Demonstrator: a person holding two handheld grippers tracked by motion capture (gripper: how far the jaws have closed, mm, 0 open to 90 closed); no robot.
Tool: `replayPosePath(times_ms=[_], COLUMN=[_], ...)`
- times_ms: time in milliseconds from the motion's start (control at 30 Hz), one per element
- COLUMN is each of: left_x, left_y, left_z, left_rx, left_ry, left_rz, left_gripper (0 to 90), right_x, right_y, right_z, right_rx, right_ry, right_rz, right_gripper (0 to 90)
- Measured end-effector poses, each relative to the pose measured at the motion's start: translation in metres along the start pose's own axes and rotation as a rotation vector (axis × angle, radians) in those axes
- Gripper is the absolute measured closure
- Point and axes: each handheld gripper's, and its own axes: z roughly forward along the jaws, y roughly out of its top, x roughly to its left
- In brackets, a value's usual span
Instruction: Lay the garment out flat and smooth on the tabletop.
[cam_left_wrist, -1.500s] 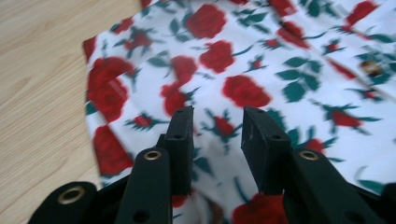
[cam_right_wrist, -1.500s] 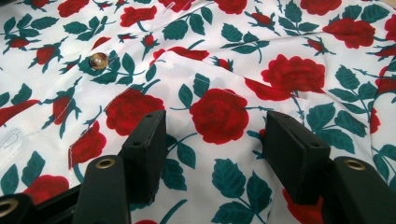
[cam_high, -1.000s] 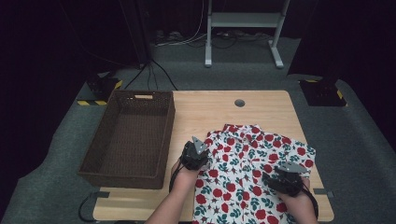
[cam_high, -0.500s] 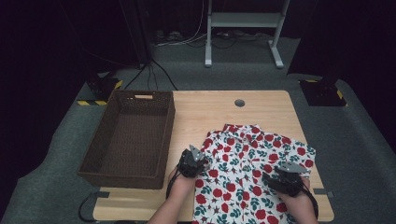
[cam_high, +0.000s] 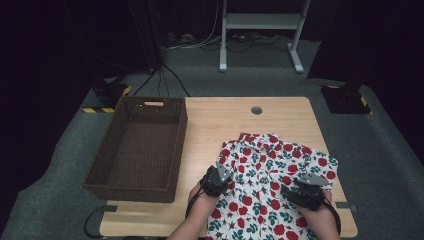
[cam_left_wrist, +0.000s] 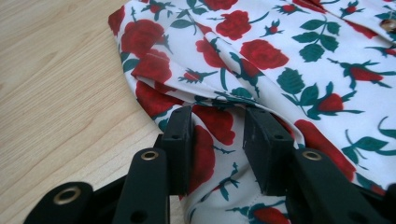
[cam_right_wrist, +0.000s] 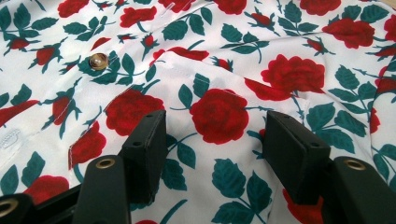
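A white shirt (cam_high: 272, 170) printed with red roses and green leaves lies rumpled on the right half of the wooden table (cam_high: 225, 120). My left gripper (cam_high: 216, 180) rests low on the shirt's left edge. In the left gripper view the shirt (cam_left_wrist: 280, 56) has a folded hem just ahead of the left gripper (cam_left_wrist: 219, 119), whose jaws stand apart with cloth lying between them. My right gripper (cam_high: 305, 192) sits on the shirt's right front part. The right gripper (cam_right_wrist: 215, 123) is open over flat cloth of the shirt (cam_right_wrist: 210, 46), near a brown button (cam_right_wrist: 98, 61).
A dark wicker basket (cam_high: 150, 102) stands on the table's left side, close to the left gripper. A round cable hole (cam_high: 256, 110) is at the table's far edge. Bare wood (cam_left_wrist: 56, 84) lies left of the shirt's hem.
My left gripper has slid back toward the table's front edge along the shirt's left side and sunk a little. The right gripper has stayed where it was.
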Motion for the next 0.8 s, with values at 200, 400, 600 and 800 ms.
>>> replayPosePath(times_ms=[200,400,600,800], left_x=[-0.005,-0.012,0.010,0.027], left_y=[0.008,0.018,0.034,0.035], left_z=[-0.003,-0.001,-0.005,0.004], left_rx=[-0.025,-0.046,-0.076,-0.048], left_ry=[-0.014,-0.038,0.011,0.021], left_rz=[0.012,0.033,0.008,-0.045], left_gripper=[61.8,61.2,61.0,60.8], right_x=[0.000,0.000,0.000,0.000], right_y=[0.000,0.000,0.000,0.000], right_z=[0.000,0.000,0.000,0.000], right_rx=[0.000,0.001,0.000,0.000], right_ry=[0.000,0.000,0.000,0.001], right_rz=[0.000,0.000,-0.001,-0.002], right_gripper=[40.2,40.1,40.2,40.2])
